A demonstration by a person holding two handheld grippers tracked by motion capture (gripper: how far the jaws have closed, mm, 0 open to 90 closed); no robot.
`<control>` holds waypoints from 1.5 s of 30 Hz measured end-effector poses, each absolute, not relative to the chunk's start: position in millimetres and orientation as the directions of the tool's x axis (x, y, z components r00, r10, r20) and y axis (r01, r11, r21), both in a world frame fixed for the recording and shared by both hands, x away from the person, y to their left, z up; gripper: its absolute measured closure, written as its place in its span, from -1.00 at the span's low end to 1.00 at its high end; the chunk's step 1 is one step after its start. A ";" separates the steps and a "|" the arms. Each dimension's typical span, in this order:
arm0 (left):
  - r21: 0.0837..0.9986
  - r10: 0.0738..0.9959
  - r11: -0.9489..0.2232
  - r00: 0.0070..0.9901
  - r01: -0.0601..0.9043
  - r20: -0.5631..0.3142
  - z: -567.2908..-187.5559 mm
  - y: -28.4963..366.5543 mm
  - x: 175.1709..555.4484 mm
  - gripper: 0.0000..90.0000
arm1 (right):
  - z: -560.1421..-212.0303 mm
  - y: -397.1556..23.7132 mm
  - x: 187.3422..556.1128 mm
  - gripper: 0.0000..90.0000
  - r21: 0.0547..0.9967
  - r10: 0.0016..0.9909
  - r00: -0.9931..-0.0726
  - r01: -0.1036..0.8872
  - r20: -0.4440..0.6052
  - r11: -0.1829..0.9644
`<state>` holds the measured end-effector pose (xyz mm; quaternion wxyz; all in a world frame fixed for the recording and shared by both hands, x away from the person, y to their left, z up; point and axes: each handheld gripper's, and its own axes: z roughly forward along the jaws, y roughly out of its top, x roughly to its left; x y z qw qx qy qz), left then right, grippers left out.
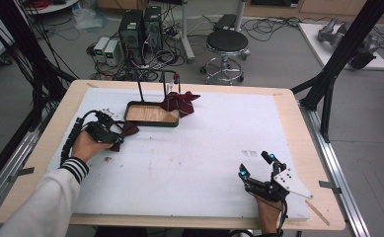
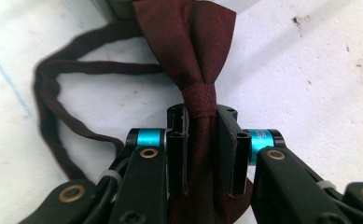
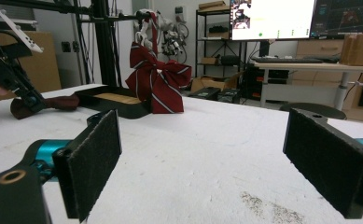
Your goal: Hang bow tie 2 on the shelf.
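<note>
Left tool (image 2: 201, 135) pinching dark red bow tie (image 2: 193, 56) at knot, on white counter (image 1: 194, 158). Right tool (image 1: 258, 165) spread wide, nothing between, well apart from tie.

I'm working in a robotics lab: computer towers (image 1: 141, 28) and loose cables (image 1: 273, 24) crowd the floor behind my desk (image 1: 288, 103), with monitors (image 3: 272, 18) and equipment shelves (image 3: 212, 32) beyond.

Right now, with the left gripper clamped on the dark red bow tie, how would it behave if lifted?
The bow tie is thin fabric, so probably floppy and light. Its strap lies in a loose loop and would likely dangle. The left gripper pinches beside the knot, so slipping seems unlikely.
</note>
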<state>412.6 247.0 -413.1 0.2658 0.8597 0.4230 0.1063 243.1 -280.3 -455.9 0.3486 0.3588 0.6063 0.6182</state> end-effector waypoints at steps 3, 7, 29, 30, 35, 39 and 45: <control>0.576 0.788 -0.488 0.615 0.656 -0.034 -408.3 248.5 410.3 0.67 | -455.9 -280.2 243.0 -0.77 1.000 0.867 -0.499 0.005 0.022 -0.023; 0.618 0.789 -0.473 0.614 0.628 -0.021 -400.3 251.0 405.6 0.67 | -455.9 -280.2 243.1 -0.77 1.000 0.867 -0.498 0.004 0.023 -0.024; 0.747 0.764 -0.446 0.644 0.493 0.031 -363.7 254.3 392.6 0.68 | -455.8 -280.0 243.2 -0.77 1.000 0.867 -0.497 0.003 0.018 -0.019; 0.747 0.760 -0.451 0.648 0.488 0.036 -362.2 253.9 392.4 0.68 | -455.8 -279.9 243.2 -0.76 1.000 0.868 -0.496 0.004 0.018 -0.019; 0.768 0.754 -0.449 0.654 0.456 0.053 -357.3 249.7 391.7 0.68 | -455.8 -279.8 243.1 -0.77 1.000 0.868 -0.496 0.005 0.018 -0.018; 0.781 0.743 -0.451 0.666 0.432 0.060 -352.0 247.2 391.6 0.68 | -455.8 -279.8 243.0 -0.77 1.000 0.869 -0.495 0.005 0.017 -0.017; 0.798 0.727 -0.441 0.685 0.410 0.050 -340.4 240.8 391.9 0.68 | -455.7 -279.7 243.1 -0.77 1.000 0.869 -0.494 0.003 0.014 -0.014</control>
